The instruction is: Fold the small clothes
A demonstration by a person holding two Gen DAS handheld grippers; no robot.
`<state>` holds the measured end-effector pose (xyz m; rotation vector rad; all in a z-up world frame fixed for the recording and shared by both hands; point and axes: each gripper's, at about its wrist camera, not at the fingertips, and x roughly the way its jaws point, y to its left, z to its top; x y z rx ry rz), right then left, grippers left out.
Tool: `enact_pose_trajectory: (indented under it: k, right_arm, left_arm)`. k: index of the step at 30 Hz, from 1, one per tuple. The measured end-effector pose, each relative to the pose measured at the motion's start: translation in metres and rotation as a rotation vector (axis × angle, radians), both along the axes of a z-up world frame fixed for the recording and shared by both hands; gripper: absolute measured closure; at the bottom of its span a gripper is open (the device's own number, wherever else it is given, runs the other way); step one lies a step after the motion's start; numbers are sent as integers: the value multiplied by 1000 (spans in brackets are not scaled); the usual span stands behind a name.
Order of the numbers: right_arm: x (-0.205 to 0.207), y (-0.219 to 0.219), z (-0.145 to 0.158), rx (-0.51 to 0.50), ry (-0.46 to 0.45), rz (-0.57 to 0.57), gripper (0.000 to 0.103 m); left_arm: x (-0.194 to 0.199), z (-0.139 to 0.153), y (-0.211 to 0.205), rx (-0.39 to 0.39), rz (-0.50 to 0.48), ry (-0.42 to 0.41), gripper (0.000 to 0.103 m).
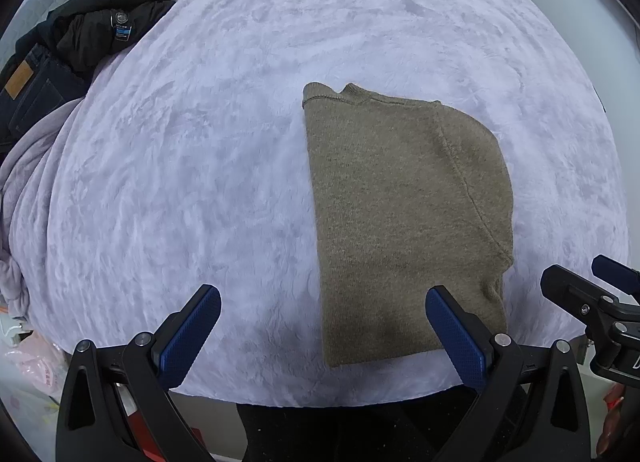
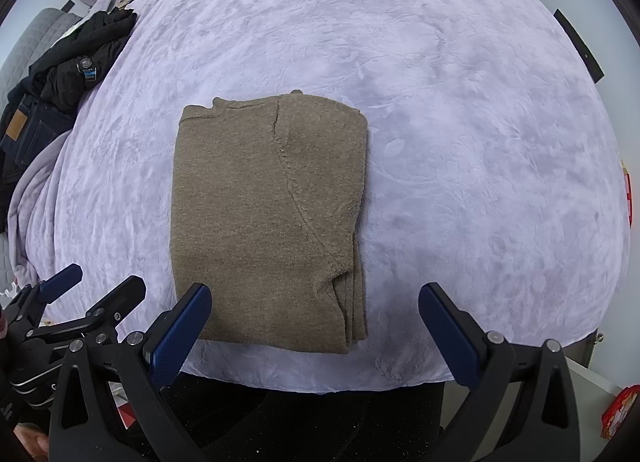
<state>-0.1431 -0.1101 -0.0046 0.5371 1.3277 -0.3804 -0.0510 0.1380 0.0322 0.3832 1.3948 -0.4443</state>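
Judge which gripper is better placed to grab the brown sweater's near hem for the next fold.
Left, marginally. The open left gripper straddles the brown sweater's near-left hem corner; the open right gripper frames the stacked near-right corner, which looks harder to pinch.

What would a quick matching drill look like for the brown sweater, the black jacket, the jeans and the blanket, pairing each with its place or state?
Things:
1. brown knit sweater
2. black padded jacket
3. dark blue denim jeans with a tan patch
4. fluffy lilac blanket

Places or states:
A. spread as the work surface
B. folded into a flat rectangle in the middle
C. bunched at the far left edge
D. at the left edge, nearer than the jacket

Pairs: 1-B, 2-C, 3-D, 4-A

Both the left gripper and right gripper are open and hold nothing.
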Motion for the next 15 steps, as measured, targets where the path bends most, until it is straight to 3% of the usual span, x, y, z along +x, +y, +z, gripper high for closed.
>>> enact_pose_trajectory:
  k: [15]
  right_arm:
    - [1,-1,0,-3,0,0,0]
  left_arm:
    - [-1,-1,0,6,2,-3,0]
